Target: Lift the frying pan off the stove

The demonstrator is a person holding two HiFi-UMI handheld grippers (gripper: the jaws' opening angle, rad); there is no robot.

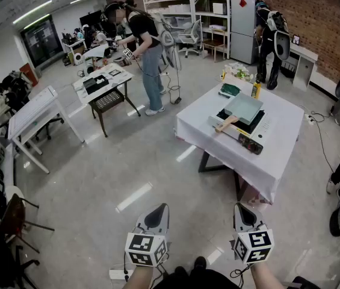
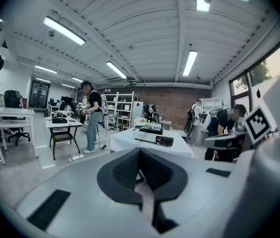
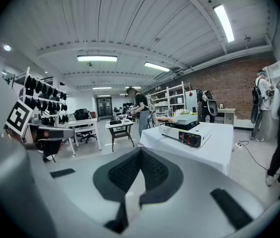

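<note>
While both hand-held grippers hang low over the grey floor (image 1: 127, 161) at the near edge of the head view, the frying pan (image 1: 244, 107) lies well apart from them, ahead and to the right. It is a square, pale green pan that rests flat on the stove (image 1: 237, 133). Its wooden handle (image 1: 225, 124) sticks out past the stove's left side, roughly toward the person. The stove stands on a worktop (image 1: 277, 125) draped with a white cloth, and open floor lies between that worktop and the two tools.

The left hand-held gripper (image 1: 156, 214) is clenched, its dark ribbed pads pressed together with nothing between them. In its own view the closed jaws (image 2: 140, 170) fill the foreground. The stove (image 2: 155, 140) and the pan (image 2: 152, 127) appear small and distant above them, just right of the jaw line.

The right hand-held gripper (image 1: 245, 212) is clenched too and likewise empty. Its view shows the shut jaws (image 3: 140, 170) low in the frame. The stove (image 3: 187, 135) sits beyond them to the right with its control knobs facing the camera, and the pan (image 3: 187, 119) sits on top.

Neither tool touches the pan, the stove or the worktop. The right one is the nearer of the two to the worktop's corner.
</note>
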